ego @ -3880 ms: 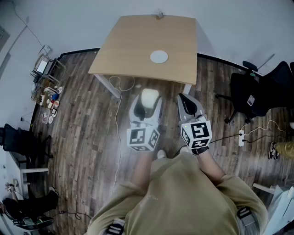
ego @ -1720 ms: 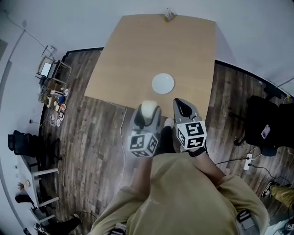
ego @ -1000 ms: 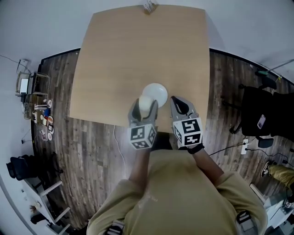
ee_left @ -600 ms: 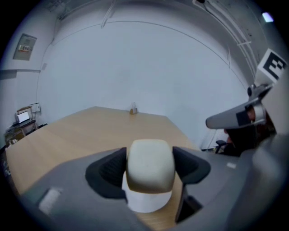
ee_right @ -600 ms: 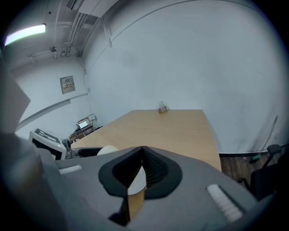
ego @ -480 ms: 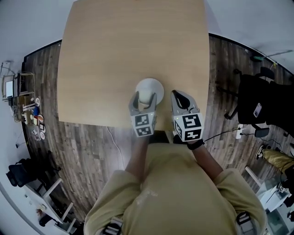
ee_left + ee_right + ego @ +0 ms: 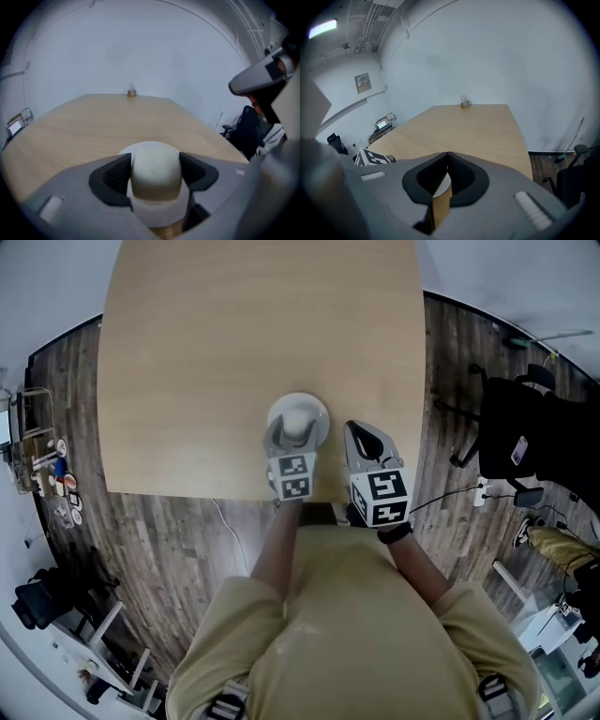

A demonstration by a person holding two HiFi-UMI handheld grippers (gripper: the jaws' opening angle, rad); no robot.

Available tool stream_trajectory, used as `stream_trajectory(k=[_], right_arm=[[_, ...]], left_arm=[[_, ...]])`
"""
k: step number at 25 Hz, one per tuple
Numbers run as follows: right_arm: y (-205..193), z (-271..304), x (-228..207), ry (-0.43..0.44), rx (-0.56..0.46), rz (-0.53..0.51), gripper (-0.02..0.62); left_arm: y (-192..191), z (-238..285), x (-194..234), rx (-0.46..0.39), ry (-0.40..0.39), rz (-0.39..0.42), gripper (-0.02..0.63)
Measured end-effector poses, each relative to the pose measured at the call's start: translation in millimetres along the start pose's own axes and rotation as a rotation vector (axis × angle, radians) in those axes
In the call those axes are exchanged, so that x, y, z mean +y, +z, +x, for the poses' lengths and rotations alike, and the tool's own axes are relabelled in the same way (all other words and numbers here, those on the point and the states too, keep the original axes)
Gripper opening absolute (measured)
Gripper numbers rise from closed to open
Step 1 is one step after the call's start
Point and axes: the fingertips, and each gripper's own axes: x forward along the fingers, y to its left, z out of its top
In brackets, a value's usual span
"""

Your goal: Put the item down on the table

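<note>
My left gripper (image 7: 294,439) is clamped on the sides of the cream domed item (image 7: 154,169), over the white plate (image 7: 321,407) at the centre of the head view — it looks smooth, stiff, perhaps fragile — and my right gripper (image 7: 447,172) is closed, empty.

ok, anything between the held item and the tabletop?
Yes: a white plate lies on the table right under the cream item in the left tool. Bare wood surrounds it.
</note>
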Motion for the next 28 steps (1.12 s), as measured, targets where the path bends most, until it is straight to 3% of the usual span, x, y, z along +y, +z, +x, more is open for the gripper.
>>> stream_trajectory(k=[8,11,16,20,24,28], right_arm=[[-2,2,3,0.005,0.01,-0.006,0.006],[-1,-3,3,0.009,0.008,-0.02,0.006],[8,-22,7,0.024,-0.024,-0.058,0.006],[26,-41,11,0.038,-0.084,-0.101,0.006],[48,-62,14,0.038,-0.157,-0.115,0.006],[66,-90,17,0.045,-0.238,-0.114,0.006]], left_arm=[[-15,14,0,0.053,0.015,0.054,0.319],[-16,14,0,0.05,0.026,0.04,0.319],[7,-6,-2,-0.043,0.033,0.02,0.327],[45,-36,-3,-0.146,0.063,0.001,0.324],[87,-75,-15,-0.241,0.035,0.005,0.313],[118,-122,-31,-0.341,0.023,0.002,0.258]])
